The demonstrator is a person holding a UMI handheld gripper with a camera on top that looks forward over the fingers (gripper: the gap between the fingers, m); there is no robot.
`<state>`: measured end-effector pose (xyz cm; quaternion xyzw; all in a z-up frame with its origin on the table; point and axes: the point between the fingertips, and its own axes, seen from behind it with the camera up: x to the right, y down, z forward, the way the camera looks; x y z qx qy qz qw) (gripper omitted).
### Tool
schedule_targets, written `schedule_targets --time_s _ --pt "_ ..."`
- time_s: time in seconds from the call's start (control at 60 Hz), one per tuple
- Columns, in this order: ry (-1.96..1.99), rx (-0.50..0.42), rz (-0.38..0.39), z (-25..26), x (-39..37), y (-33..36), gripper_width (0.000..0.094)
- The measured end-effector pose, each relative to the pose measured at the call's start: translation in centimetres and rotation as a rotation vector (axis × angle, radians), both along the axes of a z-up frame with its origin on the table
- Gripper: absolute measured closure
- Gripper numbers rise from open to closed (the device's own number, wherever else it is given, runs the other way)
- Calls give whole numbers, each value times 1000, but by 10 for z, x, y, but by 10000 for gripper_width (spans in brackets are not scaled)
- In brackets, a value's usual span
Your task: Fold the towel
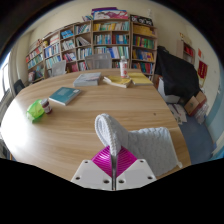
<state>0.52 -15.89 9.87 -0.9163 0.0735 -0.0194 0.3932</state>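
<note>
My jaws (113,172): pressed together on a fold of the towel, the magenta pads (105,158) nearly meeting with the cloth pinched between them.
Towel (135,143): white; one bunched part rises up from between my jaws, and the rest spreads flat on the counter just ahead and to the right of me.
Counter (90,115): a round, light wooden top that carries the towel and everything else here.
Blue book (64,96): lying flat, well beyond my jaws to the left.
Green thing (37,110): small, near the left rim; I cannot tell what it is.
Far books (118,81): a few lying flat near the far side, with a small bottle (124,68) standing by them.
Bookshelves (100,42): packed with books, along the wall beyond the counter.
</note>
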Motion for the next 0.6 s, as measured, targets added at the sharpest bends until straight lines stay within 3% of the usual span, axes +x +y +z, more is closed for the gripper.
schedule_targets --time_s 0.1,0.233,0.367,0.45,0.517,0.6 --pt "56 38 -59 22 57 -9 900" --pt "27 -15 -80 -3 144 -21 898" --pt "84 -137 -21 -66 182 -31 895" --pt "69 -194 63 -100 191 -38 879" --pt "82 -169 106 -99 192 -35 824" --pt "121 -184 95 -92 195 -38 685"
